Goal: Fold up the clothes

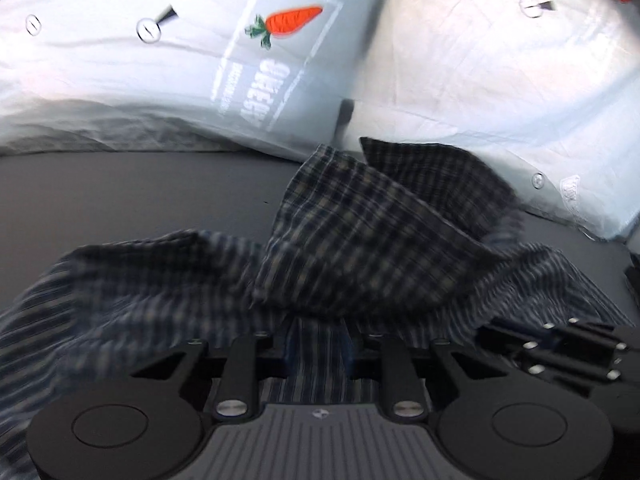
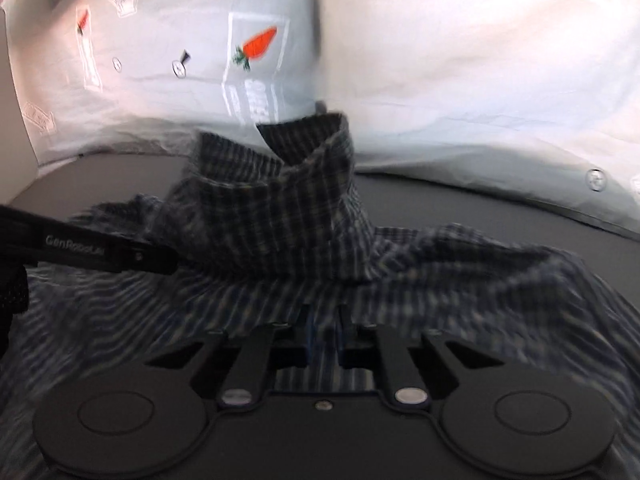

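Note:
A dark blue checked shirt (image 1: 360,232) lies bunched on the dark grey surface (image 1: 140,196), its collar standing up. My left gripper (image 1: 318,340) is shut on a fold of the shirt close to the camera. In the right wrist view the same shirt (image 2: 280,216) rises in a crumpled peak, and my right gripper (image 2: 322,336) is shut on the cloth near its lower edge. The left gripper (image 2: 160,258) reaches in from the left in that view, its tip against the shirt. The right gripper (image 1: 560,348) shows at the lower right of the left wrist view.
White pillows (image 1: 120,72) with a carrot print (image 1: 288,22) stand along the back of the surface, also seen in the right wrist view (image 2: 480,80). A pale wall or board (image 2: 16,120) stands at the far left.

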Demonstrator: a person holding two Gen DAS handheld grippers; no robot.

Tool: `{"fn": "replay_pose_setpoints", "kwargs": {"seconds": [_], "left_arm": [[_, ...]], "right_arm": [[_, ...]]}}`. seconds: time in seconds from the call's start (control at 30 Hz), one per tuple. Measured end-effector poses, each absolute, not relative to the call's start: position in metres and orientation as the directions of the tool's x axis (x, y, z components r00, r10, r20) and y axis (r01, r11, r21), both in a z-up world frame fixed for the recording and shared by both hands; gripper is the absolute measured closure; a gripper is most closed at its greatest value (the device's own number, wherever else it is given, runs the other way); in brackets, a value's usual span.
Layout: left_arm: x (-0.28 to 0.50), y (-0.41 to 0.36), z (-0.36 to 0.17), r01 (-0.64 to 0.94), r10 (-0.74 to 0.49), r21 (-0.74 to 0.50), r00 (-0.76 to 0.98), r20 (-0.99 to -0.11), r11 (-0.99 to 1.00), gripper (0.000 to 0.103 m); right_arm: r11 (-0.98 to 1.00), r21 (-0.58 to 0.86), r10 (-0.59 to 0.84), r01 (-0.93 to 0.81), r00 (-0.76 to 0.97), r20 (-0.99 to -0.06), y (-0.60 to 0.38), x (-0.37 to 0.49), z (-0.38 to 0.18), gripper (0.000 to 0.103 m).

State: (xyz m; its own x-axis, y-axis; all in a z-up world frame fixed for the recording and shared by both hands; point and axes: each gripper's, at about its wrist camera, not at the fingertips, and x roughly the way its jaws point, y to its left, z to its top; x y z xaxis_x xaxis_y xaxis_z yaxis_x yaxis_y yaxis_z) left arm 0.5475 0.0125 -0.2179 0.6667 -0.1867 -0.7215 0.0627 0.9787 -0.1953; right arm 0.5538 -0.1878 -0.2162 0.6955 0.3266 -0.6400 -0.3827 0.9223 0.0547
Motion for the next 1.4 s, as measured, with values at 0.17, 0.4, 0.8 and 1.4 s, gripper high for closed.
{"fn": "replay_pose_setpoints", "kwargs": {"seconds": [0.17,0.4,0.8,1.4], "left_arm": [[0.578,0.014,-0.228,0.051,-0.185,-0.210,0.696,-0.694,0.976,0.077],[0.626,0.031,-0.232,0.046,-0.175,-0.210,0.736,-0.654,0.977,0.077],[0.648,0.039,-0.236,0.034,-0.194,-0.255,0.752,-0.631,0.966,0.076],[0.421,0.046,-0.201,-0.094,-0.059,-0.178,0.711,-0.701,0.980,0.045]], "right_arm": [[0.923,0.073,0.339,-0.377,0.708,-0.620,-0.175,0.592,-0.226,0.092],[0.930,0.051,0.323,-0.364,0.742,-0.588,-0.161,0.644,-0.231,0.095],[0.947,0.032,0.284,-0.321,0.781,-0.556,-0.160,0.655,-0.221,0.081],[0.981,0.011,0.143,-0.195,0.678,-0.721,-0.226,0.433,-0.217,0.085]]}}
